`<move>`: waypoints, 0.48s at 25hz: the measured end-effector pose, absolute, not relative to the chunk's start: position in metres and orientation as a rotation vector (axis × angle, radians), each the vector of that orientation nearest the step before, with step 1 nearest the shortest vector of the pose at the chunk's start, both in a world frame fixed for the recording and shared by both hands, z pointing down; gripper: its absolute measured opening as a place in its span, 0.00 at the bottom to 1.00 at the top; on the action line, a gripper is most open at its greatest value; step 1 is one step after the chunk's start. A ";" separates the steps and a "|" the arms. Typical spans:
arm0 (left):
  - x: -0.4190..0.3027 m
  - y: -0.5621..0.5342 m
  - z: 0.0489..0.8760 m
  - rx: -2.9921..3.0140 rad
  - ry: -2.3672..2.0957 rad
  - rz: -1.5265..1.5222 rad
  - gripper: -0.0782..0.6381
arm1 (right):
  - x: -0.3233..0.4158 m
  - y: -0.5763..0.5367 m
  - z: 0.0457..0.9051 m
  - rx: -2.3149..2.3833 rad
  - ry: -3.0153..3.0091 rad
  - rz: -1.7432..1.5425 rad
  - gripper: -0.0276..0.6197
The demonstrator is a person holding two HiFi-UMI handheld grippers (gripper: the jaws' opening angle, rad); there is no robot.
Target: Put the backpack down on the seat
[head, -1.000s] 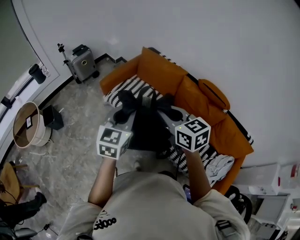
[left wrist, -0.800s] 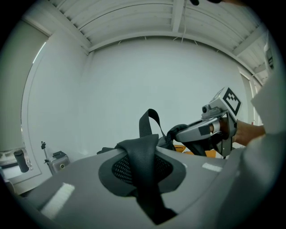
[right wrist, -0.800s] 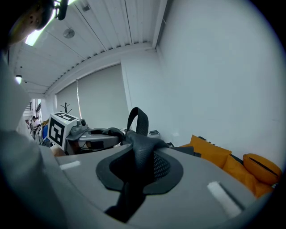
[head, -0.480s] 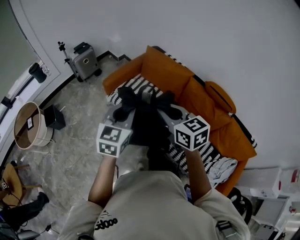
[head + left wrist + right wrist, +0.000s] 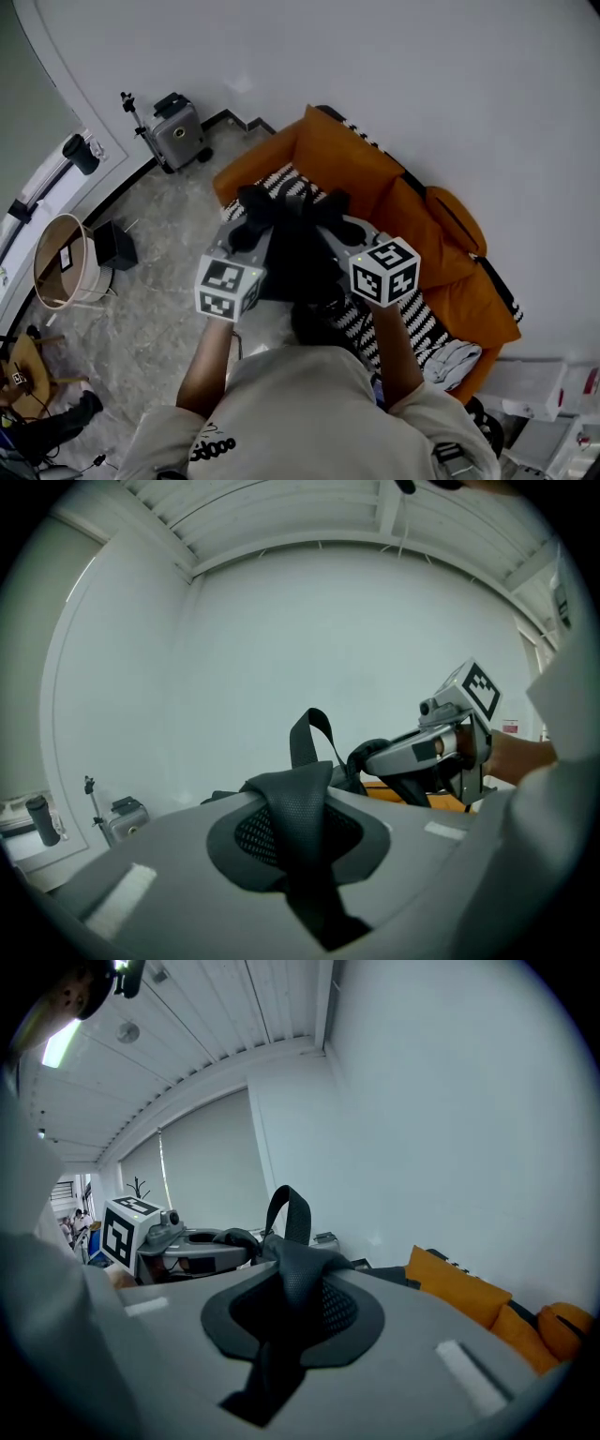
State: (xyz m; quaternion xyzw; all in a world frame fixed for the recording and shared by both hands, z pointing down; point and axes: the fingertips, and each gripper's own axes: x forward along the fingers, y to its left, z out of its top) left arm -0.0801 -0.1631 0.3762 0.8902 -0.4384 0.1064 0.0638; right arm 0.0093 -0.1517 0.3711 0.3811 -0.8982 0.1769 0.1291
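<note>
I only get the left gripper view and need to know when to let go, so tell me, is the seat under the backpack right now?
Observer: In the head view the black backpack overlaps the front edge of the sofa's striped seat. I can't tell whether it touches.
Operator: Is the other side gripped too?
Observer: Yes. The right gripper view shows the right tool shut on a mesh strap of the backpack.
Operator: Anything lying on the seat?
Observer: A white cloth at the sofa's end, lower right in the head view, apart from the backpack.
</note>
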 end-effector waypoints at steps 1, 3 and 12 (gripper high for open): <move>-0.079 -0.174 0.380 2.684 -1.322 0.328 0.18 | 0.011 -0.162 0.374 1.107 -2.611 0.523 0.11; -0.075 -0.196 0.389 2.658 -1.318 0.343 0.18 | 0.013 -0.183 0.382 1.104 -2.601 0.542 0.11; -0.062 -0.288 0.417 2.590 -1.294 0.399 0.18 | 0.025 -0.278 0.408 1.100 -2.557 0.656 0.11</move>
